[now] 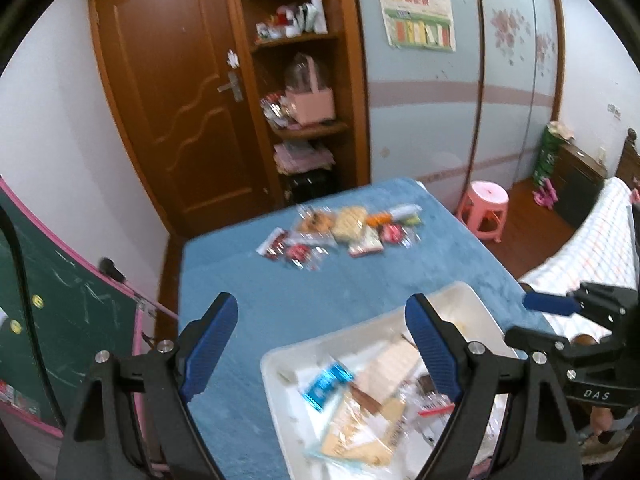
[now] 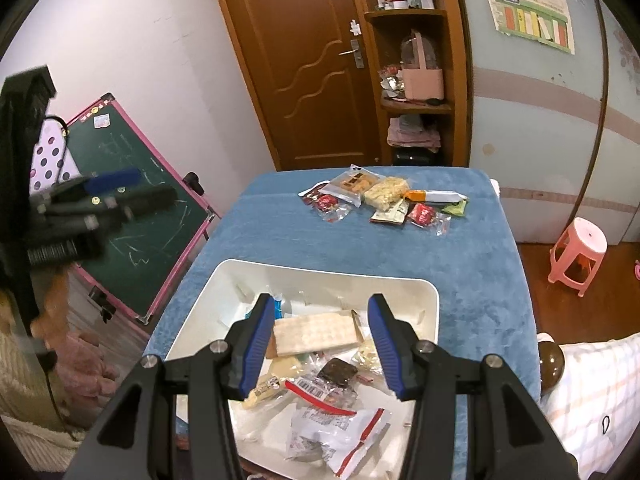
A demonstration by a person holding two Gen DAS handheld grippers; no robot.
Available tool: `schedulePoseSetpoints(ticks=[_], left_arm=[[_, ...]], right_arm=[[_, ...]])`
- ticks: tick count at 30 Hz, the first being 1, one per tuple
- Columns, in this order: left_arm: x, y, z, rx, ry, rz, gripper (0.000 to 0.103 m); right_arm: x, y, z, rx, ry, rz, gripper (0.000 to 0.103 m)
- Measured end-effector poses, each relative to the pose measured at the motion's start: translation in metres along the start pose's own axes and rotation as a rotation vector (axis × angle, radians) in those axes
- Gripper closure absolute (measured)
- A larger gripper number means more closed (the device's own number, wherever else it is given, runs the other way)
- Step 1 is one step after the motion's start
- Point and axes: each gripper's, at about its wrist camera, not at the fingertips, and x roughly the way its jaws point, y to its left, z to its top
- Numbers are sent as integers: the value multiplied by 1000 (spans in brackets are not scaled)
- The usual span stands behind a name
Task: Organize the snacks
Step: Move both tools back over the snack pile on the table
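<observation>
Right gripper [image 2: 322, 344] first: you've got it hanging over the bin [image 2: 424, 292], jaws apart w/ nothing pinched between the pads. Reads as a fresh drop — packets lie right under the fingers, none touching them. Left gripper [image 1: 320, 344] is spread wide too, empty, held off the bin's left edge and aimed across the table [image 1: 248, 300]; my guess is you're lining up for the far pile.

Now largest to smallest. Table: one, blue cloth on top, prob there so packets don't slide. Bin: one, white, parked at the near end so both your hands reach it w/o stretching. That's the target, I'd say, since sorted stuff is already heaped inside.

Far pile [image 2: 384, 200]: still loose at the table's far end, well apart from the bin. Count approx ten packets — two or three red ones, a clear bag of yellow crackers, an orange-and-white stick, a green one, a brown sachet, a couple of clear wraps. They overlap, so exact no. is hard to call.

In the bin: approx seven or eight. One big wafer slab [image 2: 316, 332], one blue packet [image 1: 324, 384], one dark brownie square [image 2: 338, 372], one white bag w/ red stripes [image 2: 340, 428], few pale cracker packs. Some are buried, can't count those.

Task's roughly half done by my read.
</observation>
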Motion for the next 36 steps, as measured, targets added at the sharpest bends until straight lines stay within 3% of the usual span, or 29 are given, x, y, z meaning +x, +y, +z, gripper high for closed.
schedulePoseSetpoints(ticks=[7,15,20,27,36], left_arm=[[-7,20,30,90,-76,109,18],[14,36,64,104,-71,118,18],[56,43,88,136,-35,138,18],[139,59,111,121,67,151,18],[253,71,117,35,209,123,18]], right_arm=[[-3,-16,18,7,-4,-40,54],[-12,-39,87,-31,-62,-150,54],[-2,-61,143,-21,-70,-237,54],[46,-115,208,107,-15,-238,54],[126,-174,235,250,61,-227,54]])
